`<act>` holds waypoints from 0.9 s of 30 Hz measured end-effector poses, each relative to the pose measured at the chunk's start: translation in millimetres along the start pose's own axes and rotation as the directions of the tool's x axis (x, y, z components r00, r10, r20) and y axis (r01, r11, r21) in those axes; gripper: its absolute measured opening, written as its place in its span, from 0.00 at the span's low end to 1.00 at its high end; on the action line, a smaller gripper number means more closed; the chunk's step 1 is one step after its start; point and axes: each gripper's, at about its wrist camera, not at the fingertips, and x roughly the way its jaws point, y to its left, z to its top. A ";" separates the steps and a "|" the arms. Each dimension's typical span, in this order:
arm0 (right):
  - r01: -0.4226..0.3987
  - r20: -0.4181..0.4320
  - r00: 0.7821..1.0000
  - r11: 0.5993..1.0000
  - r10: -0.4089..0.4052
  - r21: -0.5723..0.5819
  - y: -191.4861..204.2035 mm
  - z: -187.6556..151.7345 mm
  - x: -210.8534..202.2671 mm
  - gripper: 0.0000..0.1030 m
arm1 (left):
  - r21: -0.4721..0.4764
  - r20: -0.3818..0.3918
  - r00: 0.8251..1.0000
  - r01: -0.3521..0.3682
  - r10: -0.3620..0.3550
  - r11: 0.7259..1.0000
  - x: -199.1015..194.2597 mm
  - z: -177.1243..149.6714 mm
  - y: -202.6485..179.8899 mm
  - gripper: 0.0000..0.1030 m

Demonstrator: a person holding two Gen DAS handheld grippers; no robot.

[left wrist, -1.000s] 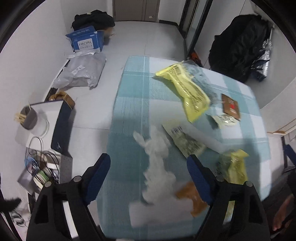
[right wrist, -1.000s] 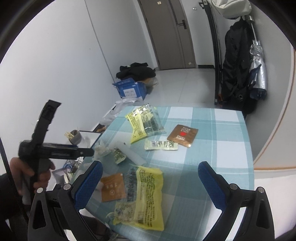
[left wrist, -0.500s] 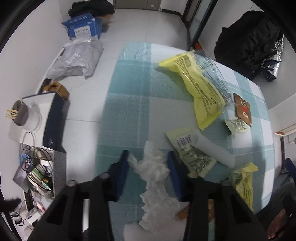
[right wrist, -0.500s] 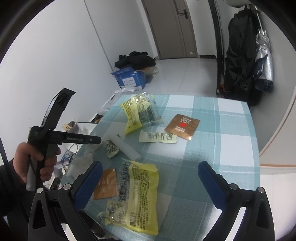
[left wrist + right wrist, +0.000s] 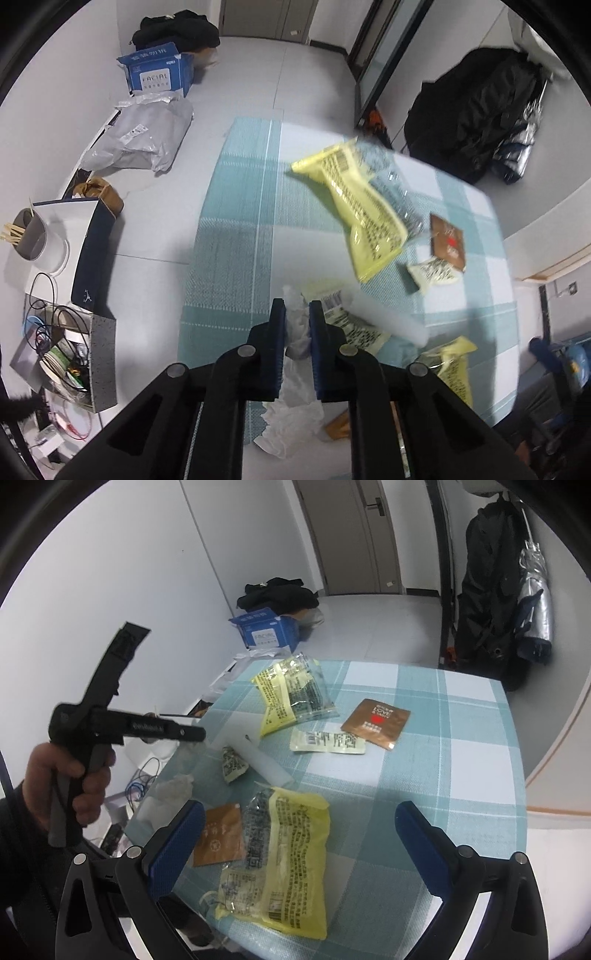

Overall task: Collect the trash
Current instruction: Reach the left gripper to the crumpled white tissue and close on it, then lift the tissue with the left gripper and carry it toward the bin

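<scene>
While nearly all the litter lies where it fell, the collecting looks barely begun. Spread over most of both views, the desk [image 5: 424, 760] under its teal-and-white check cloth carries every piece of trash on show, and no bin or bag to receive it appears in either picture.

Biggest of the pieces is the near yellow wrapper [image 5: 291, 860], lying flat at the near edge between the wide-spread jaws of the right gripper [image 5: 299, 834], which hovers above it and touches nothing. Towards the far side lies the far yellow wrapper [image 5: 291, 698], part clear film. Between the two rests a pale translucent tube [image 5: 266, 760] with a small torn printed packet [image 5: 232, 764] against it.

Next in size is the crumpled white tissue [image 5: 295, 369] at the left edge of the desk. The left gripper [image 5: 296, 314], held in a person's hand [image 5: 74, 779], has just been closing its jaws, and the tissue is pinched between them, its lower folds trailing onto the cloth, so I judge it gripped but not yet lifted clear.

Smaller things wait untouched: a brown sachet with a red mark [image 5: 376, 720], a second brown sachet [image 5: 221, 834] just beside the near yellow wrapper, and a pale printed sachet [image 5: 328, 742]. One item is in hand; seven or so are left.
</scene>
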 end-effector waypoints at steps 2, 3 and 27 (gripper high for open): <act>0.011 0.006 1.000 1.000 -0.011 -0.011 3.0 -2.1 -1.5 1.00 | -0.026 0.022 0.999 0.029 -0.028 0.999 -5.5 0.9 3.1 0.07; 0.014 0.009 1.000 1.000 -0.014 -0.017 4.9 -3.3 -2.6 1.00 | -0.037 0.031 0.999 0.041 -0.040 0.998 -7.5 0.9 4.0 0.07; -0.155 -0.086 0.984 0.988 0.156 0.022 76.4 23.6 28.9 0.92 | -0.184 0.289 0.936 0.262 -0.203 0.947 -87.5 -14.4 50.8 0.07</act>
